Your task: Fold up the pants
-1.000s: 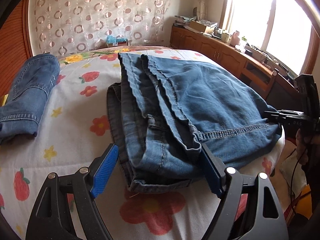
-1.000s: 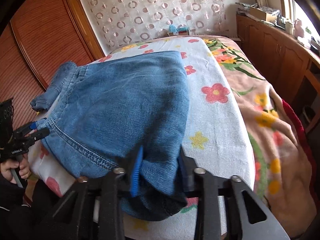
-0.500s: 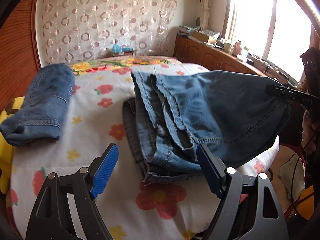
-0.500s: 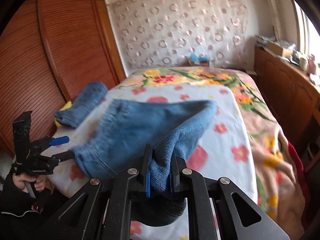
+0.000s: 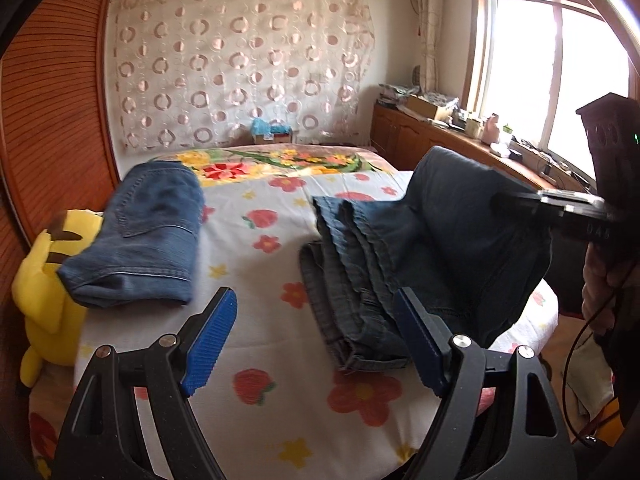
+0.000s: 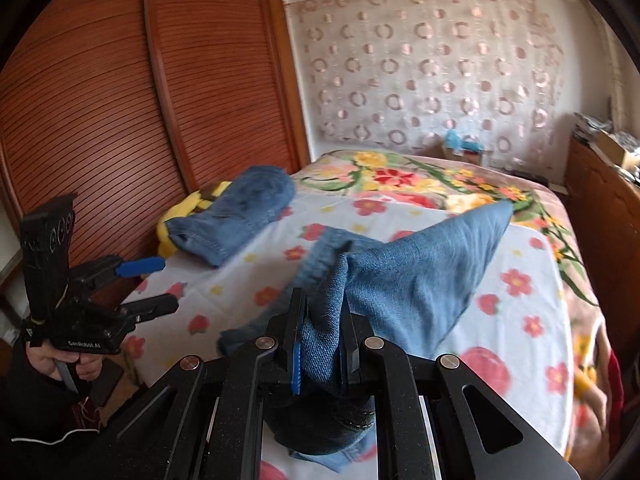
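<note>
On the flowered bedspread [image 5: 256, 248], beside a folded pair of jeans [image 5: 148, 236], the pants [image 5: 400, 264] are partly lifted. One corner of the pants is clamped in the right gripper [image 6: 322, 354]. The left gripper [image 5: 316, 340] is held with jaws spread, nothing between them. A cardboard box [image 5: 430, 106] of indistinct items is seen beyond the bedspread.

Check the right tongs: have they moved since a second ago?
Yes. The right tongs, shut on the jeans, have risen: the denim that lay flat now hangs lifted above the floral bedsheet.
</note>
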`<state>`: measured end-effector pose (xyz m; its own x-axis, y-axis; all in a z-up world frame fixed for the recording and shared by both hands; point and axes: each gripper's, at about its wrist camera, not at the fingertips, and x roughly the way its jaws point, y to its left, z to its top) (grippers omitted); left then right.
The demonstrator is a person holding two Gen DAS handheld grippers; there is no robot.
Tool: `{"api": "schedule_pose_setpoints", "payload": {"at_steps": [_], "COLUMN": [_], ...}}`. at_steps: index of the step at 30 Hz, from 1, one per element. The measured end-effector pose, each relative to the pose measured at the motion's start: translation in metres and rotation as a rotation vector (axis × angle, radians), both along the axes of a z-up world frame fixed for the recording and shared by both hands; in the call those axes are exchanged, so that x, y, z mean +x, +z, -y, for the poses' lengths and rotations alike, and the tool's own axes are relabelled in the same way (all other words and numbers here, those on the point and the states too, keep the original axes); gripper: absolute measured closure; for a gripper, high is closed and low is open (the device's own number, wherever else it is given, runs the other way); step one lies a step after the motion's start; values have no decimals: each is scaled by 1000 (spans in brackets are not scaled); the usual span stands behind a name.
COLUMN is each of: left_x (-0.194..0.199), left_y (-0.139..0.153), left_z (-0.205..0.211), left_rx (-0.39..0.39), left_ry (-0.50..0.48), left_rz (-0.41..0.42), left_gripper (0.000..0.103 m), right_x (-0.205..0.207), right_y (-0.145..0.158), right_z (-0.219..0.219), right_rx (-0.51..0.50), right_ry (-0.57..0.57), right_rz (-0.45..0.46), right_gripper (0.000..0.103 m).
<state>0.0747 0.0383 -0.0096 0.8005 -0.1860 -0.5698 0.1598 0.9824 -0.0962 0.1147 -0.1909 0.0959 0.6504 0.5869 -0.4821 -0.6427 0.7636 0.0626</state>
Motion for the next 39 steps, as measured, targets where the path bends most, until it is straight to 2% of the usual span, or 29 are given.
{"api": "schedule_pose_setpoints", "payload": {"at_steps": [9, 14, 18, 21, 26, 28, 32, 35, 39], "left_x": [-6, -9, -8, -8, -4, -3, -2, 1, 7], "left_y": [4, 2, 1, 0, 0, 1, 5, 6, 3], "left_z": [-32, -43, -45, -45, -36, -31, -18, -8, 6], "left_rx": [-14, -18, -20, -17, -11, -6, -2, 3, 12], "left_ry": [71, 98, 109, 104, 86, 75, 50, 27, -5], "left_rz": [15, 13, 7, 6, 5, 8, 14, 17, 10], "left_gripper": [22, 22, 22, 22, 22, 22, 22, 22, 22], "right_x": [9, 17, 25, 30, 19, 13, 17, 25, 47], "right_y": [-16, -35, -57, -57, -40, -31, -11, -2, -3], "right_z": [-31, -43, -54, -54, -52, -44, -18, 3, 25], "right_rx": [-37, -73, -113, -109, -132, -121, -105, -97, -126], "right_ry": [120, 183, 197, 190, 180, 161, 105, 41, -41], "right_rz": [-39, -101, -142, -138, -88, -69, -34, -17, 1], "right_gripper": [91, 91, 91, 89, 74, 58, 56, 48, 43]}}
